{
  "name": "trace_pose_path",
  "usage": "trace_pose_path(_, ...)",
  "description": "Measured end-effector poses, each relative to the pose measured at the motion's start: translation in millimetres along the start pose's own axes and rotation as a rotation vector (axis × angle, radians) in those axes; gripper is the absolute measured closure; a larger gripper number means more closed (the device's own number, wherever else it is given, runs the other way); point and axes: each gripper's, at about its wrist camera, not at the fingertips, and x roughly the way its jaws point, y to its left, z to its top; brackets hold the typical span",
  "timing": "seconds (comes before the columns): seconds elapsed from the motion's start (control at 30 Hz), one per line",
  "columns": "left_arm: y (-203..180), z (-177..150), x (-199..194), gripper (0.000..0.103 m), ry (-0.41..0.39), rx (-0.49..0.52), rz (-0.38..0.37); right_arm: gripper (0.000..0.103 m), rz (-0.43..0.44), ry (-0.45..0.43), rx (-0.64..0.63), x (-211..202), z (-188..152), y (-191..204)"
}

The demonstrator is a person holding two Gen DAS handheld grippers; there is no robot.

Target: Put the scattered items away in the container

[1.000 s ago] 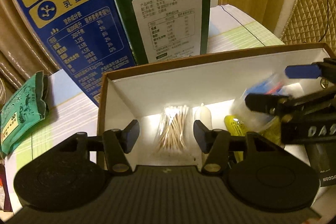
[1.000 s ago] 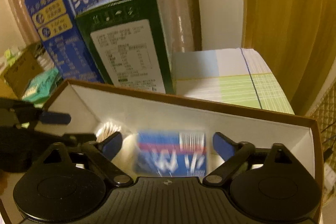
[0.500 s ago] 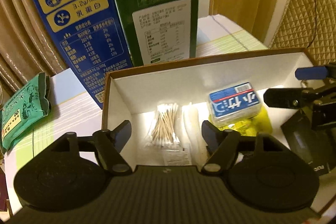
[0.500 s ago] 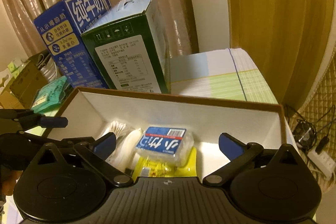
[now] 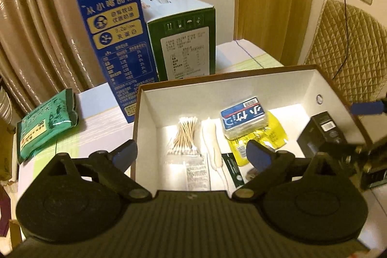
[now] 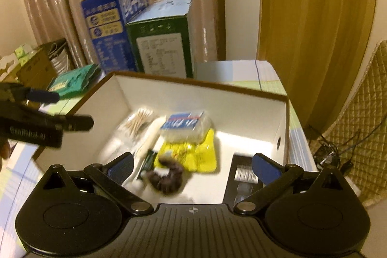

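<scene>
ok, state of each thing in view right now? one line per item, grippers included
left gripper: open, jaws just widened, nothing between them
right gripper: open, empty
box: open-topped, upright on the table
cotton swabs: bagged, flat in the box
blue pack: in the box, resting on the yellow packet
yellow packet: flat in the box
black box: inside, at the right wall
green pouch: outside the box, on the table

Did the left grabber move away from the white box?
Yes. The left gripper has backed up and away from the box; more of its rim shows now. Its jaws have just been opening, empty.
</scene>
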Motion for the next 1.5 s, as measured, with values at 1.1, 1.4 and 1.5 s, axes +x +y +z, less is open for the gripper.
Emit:
trace_pose_path(1.1,-24.5,-97.6,-155.8,0.003,0.000,-0.120,0.050,0.002,-0.046,0.014,0.014,-116.5,-83.1,73.3)
trace_pose_path(1.4,-29.6,-126.9,-179.0,0.003,0.030,-0.142,0.065,0.002,-0.037,0.016,0.028,-137.7,-105.9,76.2)
trace_pose_path(1.5,-32.4,-134.8,-185.0,0.003,0.038,-0.138,0.066,0.002,-0.052,0.018,0.027,-144.2,-113.4,75.8)
